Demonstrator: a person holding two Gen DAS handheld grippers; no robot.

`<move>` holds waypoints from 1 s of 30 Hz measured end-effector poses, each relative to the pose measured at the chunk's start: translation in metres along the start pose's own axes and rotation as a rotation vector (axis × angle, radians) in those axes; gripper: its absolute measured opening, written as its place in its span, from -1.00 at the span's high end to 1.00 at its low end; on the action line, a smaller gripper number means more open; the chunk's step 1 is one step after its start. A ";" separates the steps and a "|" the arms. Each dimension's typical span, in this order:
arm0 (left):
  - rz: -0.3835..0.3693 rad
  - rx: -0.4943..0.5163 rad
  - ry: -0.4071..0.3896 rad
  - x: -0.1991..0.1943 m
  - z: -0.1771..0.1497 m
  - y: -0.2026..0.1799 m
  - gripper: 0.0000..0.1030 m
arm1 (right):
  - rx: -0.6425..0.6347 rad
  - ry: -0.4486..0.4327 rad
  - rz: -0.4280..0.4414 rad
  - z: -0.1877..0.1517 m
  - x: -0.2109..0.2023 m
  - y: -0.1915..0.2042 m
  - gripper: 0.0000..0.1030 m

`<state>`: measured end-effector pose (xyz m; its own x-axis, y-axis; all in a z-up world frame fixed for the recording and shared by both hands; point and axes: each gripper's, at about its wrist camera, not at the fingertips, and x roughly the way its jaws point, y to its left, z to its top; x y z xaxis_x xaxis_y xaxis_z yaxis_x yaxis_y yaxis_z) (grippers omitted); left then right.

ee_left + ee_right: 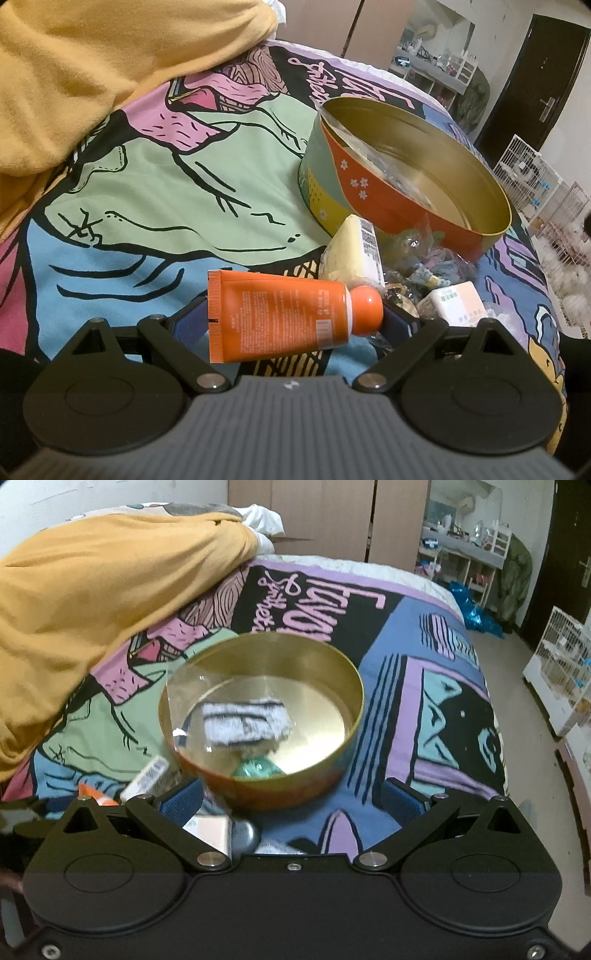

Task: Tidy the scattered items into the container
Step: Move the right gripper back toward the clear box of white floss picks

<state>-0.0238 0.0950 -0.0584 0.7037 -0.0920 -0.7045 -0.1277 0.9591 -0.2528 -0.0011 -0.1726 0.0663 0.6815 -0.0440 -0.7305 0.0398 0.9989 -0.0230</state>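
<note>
Left wrist view: an orange tube [291, 314] lies crosswise between the spread fingers of the left gripper [291, 325], its cap toward the right finger; whether the pads touch it cannot be told. Just beyond sit a pale yellow packet [349, 249], a clear bag of small items [424, 258] and a small white box [456, 301], all beside the round tin [388, 206] on the printed bedspread [166, 192]. The right gripper [291, 805] hangs spread and empty before the tin [295, 790], which holds a grey-white cloth [245, 720]. A mustard blanket [92, 602] is heaped behind.

Tube [288, 317] before the tin [406, 173] on the bedspread [147, 192], packets [354, 251] between them.
</note>
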 end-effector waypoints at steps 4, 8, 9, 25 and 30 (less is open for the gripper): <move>0.006 0.014 0.000 0.000 -0.001 -0.002 -0.82 | -0.005 0.023 -0.006 -0.017 0.001 -0.008 -1.00; 0.009 0.025 0.001 0.000 -0.002 -0.004 -0.82 | -0.003 0.032 -0.022 -0.030 0.003 -0.015 -1.00; 0.008 0.027 0.000 0.000 -0.002 -0.004 -0.82 | -0.004 0.035 -0.025 -0.033 0.004 -0.015 -1.00; -0.009 0.063 -0.016 -0.006 0.001 -0.009 -0.82 | -0.023 0.011 -0.031 -0.066 0.018 -0.022 -1.00; -0.005 0.070 -0.013 -0.006 0.003 -0.010 -0.82 | 0.020 -0.010 -0.059 -0.076 0.024 -0.036 -1.00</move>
<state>-0.0253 0.0870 -0.0497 0.7131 -0.0943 -0.6947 -0.0747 0.9751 -0.2090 -0.0420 -0.2085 -0.0020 0.6851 -0.1035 -0.7211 0.0947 0.9941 -0.0527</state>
